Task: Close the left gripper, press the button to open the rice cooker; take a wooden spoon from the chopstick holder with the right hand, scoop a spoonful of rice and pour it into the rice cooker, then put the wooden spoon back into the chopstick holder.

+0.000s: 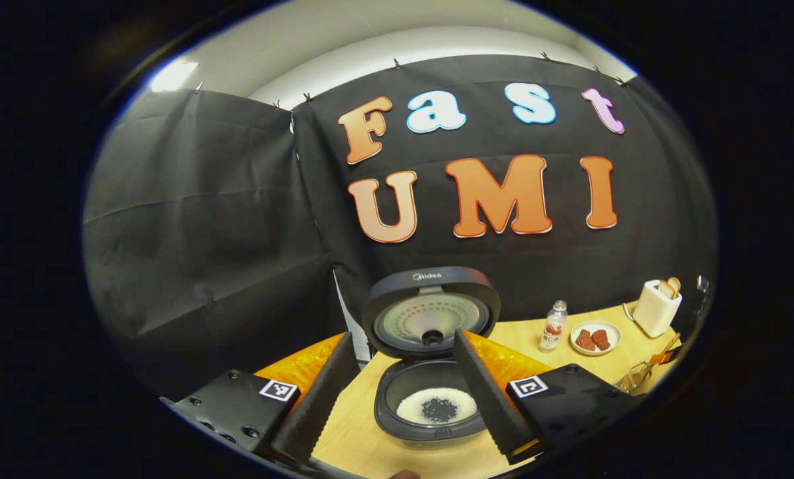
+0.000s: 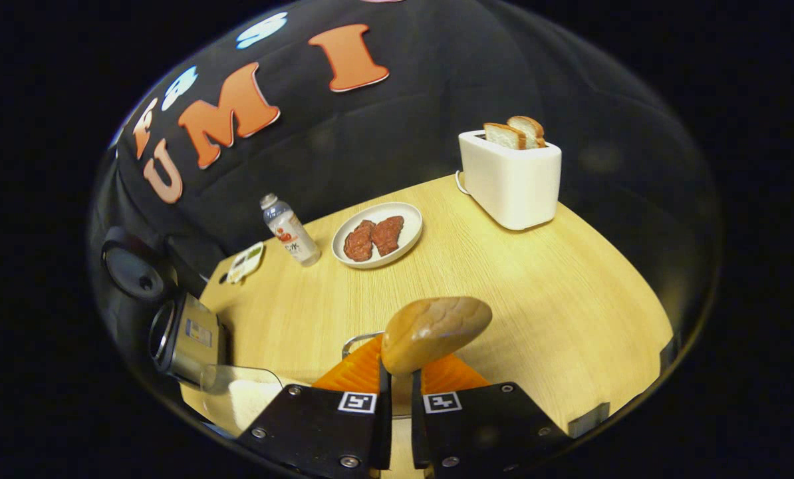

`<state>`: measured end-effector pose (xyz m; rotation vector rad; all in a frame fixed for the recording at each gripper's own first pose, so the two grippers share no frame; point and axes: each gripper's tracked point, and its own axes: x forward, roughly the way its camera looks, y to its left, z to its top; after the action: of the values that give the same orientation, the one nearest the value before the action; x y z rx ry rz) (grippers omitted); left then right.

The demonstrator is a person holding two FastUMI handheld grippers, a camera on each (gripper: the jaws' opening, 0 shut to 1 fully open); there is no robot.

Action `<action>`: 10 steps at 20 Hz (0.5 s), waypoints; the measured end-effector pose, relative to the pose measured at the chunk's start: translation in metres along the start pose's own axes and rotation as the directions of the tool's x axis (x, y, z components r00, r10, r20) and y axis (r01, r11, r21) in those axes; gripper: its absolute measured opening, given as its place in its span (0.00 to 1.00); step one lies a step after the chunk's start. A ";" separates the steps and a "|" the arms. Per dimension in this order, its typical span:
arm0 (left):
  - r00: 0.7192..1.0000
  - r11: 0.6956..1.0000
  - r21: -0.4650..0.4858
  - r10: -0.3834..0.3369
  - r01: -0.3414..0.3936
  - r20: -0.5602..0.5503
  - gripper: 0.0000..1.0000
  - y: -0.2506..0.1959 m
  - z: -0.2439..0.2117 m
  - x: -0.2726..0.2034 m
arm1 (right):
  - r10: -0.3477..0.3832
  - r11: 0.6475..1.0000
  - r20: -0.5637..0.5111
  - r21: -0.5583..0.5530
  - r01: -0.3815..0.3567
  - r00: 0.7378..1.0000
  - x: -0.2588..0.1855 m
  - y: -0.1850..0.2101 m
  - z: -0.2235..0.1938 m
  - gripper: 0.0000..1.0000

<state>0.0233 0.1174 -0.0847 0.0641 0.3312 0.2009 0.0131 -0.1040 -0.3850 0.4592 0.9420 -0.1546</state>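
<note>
While its lid stands raised toward the booth wall, the rice cooker (image 1: 430,372) sits open on the wooden table (image 1: 364,446), its dark inner pot holding a shallow layer of white rice with a bare dark patch at the centre, seen in the left gripper view between the spread fingers of the left gripper (image 1: 407,406), which grips nothing. In the right gripper view, the right gripper (image 2: 397,389) has its fingers pressed nearly together on the handle of the wooden spoon (image 2: 435,330), whose bowl rises just above the fingertips, tilted up and to the right; the handle runs down out of sight between the fingers. Whether the bowl carries rice cannot be told. A clear container of rice (image 2: 241,396) sits at lower left. Farther off stand a bottle (image 2: 290,231), a plate (image 2: 377,234) with two reddish pieces, and a white toaster (image 2: 511,176) with two bread slices.
</note>
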 end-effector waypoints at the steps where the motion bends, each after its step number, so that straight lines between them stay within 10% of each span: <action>1: 1.000 1.000 -0.002 0.003 -0.003 -0.014 1.00 0.003 -0.002 0.009 | 0.004 0.999 -0.016 0.032 -0.003 1.000 -0.008 -0.005 -0.002 0.12; 5: 0.999 0.999 -0.035 -0.002 0.000 -0.050 1.00 0.005 0.006 0.044 | 0.013 0.995 -0.052 0.103 -0.008 0.999 -0.022 -0.018 -0.015 0.22; 10: 0.999 0.999 -0.049 -0.024 0.022 -0.048 1.00 -0.005 0.036 0.097 | -0.020 0.996 -0.048 0.090 0.024 0.999 -0.054 -0.036 -0.022 0.57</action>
<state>0.1255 0.1317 -0.0814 0.0077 0.3756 0.1875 -0.0466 -0.1299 -0.3633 0.5384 0.9896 -0.2075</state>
